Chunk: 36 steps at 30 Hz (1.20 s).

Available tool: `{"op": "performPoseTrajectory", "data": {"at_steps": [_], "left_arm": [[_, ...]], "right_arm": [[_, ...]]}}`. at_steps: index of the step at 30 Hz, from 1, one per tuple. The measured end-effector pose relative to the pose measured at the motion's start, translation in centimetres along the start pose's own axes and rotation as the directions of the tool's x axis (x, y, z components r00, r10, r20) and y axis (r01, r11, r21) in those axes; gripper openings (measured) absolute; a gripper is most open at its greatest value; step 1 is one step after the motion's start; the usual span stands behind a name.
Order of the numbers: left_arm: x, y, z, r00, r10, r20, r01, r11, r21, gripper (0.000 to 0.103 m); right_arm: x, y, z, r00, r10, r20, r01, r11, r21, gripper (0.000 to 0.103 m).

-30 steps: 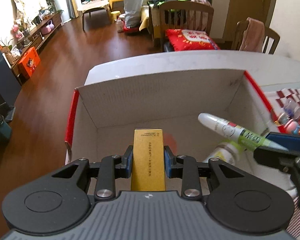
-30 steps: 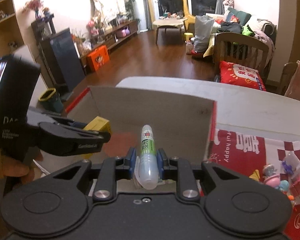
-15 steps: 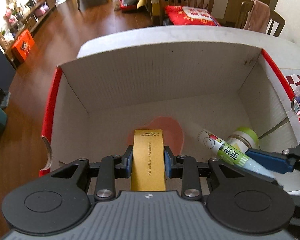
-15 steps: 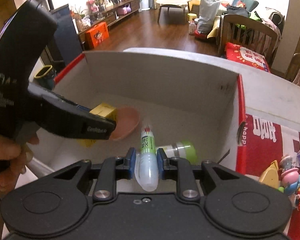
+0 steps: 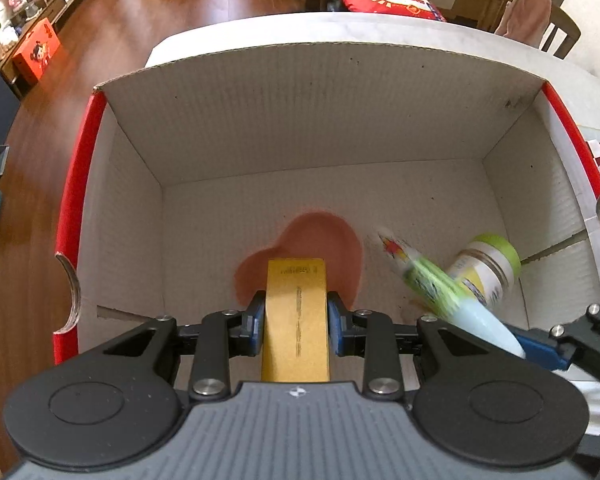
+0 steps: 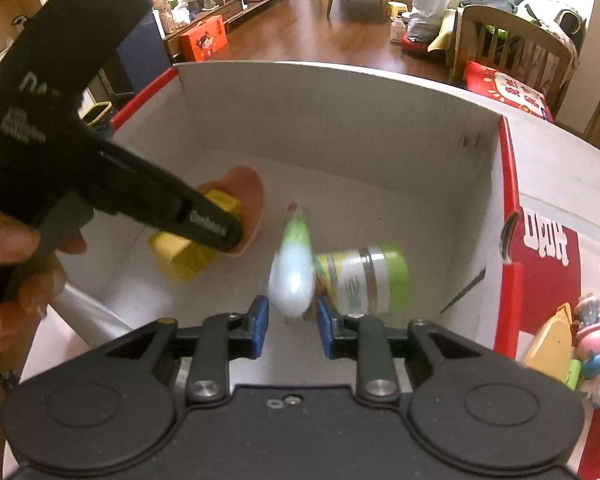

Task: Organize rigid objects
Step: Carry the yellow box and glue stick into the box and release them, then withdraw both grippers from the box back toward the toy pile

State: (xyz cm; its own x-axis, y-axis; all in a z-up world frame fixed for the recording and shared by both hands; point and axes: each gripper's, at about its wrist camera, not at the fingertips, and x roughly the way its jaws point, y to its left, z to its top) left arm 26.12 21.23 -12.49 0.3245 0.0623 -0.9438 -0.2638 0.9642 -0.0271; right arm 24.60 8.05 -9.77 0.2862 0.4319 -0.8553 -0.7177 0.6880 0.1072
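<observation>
The left gripper (image 5: 296, 314) clamps a flat yellow box (image 5: 295, 320) low inside the cardboard box (image 5: 300, 112), over a pink heart-shaped dish (image 5: 320, 236). The right gripper (image 6: 288, 326) stands parted — a blurred white-and-green tube (image 6: 294, 272) sits loose between its blue pads, beside a green-capped jar (image 6: 364, 280) lying on the box floor. The box rests on a white table (image 5: 380, 28) — wooden flooring beyond.

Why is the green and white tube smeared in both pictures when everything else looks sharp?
Left wrist view: the tube is streaked by motion blur, while the gold box and jar stay crisp. Right wrist view: the tube is again smeared between the right gripper's parted fingers; the carton walls bow from fisheye distortion.
</observation>
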Motion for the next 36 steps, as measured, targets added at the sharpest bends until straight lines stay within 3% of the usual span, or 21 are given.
{"op": "performPoseTrajectory", "data": {"at_steps": [3, 5, 8, 22, 27, 30, 36], "left_arm": [[-0.2, 0.1, -0.1, 1.0, -0.003, 0.006, 0.003, 1.0, -0.007, 0.032], [-0.6, 0.1, -0.3, 1.0, -0.006, 0.022, 0.006, 1.0, -0.01, 0.047], [-1.2, -0.2, -0.6, 0.998, 0.002, 0.069, -0.002, 1.0, -0.003, 0.056], [-5.6, 0.0, -2.2, 0.974, -0.064, 0.218, 0.074, 0.997, -0.037, 0.056], [-7.8, -1.0, -2.6, 0.959, -0.099, 0.266, 0.111, 0.993, -0.03, 0.057], [-9.2, -1.9, -3.2, 0.947, -0.11, 0.302, 0.117, 0.993, -0.006, 0.065], [-11.5, -4.8, -4.4, 0.924, -0.145, 0.352, 0.141, 0.989, 0.038, 0.065]], "right_arm": [[-0.6, -0.3, -0.2, 1.0, 0.013, 0.012, -0.013, 1.0, 0.022, 0.036], [-1.1, -0.4, -0.3, 0.999, 0.022, 0.026, -0.023, 0.999, 0.027, 0.04], [-1.8, -0.8, -0.3, 0.998, 0.032, 0.046, -0.033, 0.999, 0.035, 0.042], [-6.3, -1.8, -1.3, 0.987, 0.071, 0.142, -0.081, 0.994, 0.069, 0.058], [-9.0, -2.6, -2.0, 0.977, 0.096, 0.191, -0.111, 0.991, 0.07, 0.065], [-10.9, -3.5, -2.7, 0.968, 0.107, 0.225, -0.126, 0.989, 0.071, 0.071], [-14.4, -5.8, -4.2, 0.952, 0.1, 0.288, -0.135, 0.985, 0.103, 0.082]]}}
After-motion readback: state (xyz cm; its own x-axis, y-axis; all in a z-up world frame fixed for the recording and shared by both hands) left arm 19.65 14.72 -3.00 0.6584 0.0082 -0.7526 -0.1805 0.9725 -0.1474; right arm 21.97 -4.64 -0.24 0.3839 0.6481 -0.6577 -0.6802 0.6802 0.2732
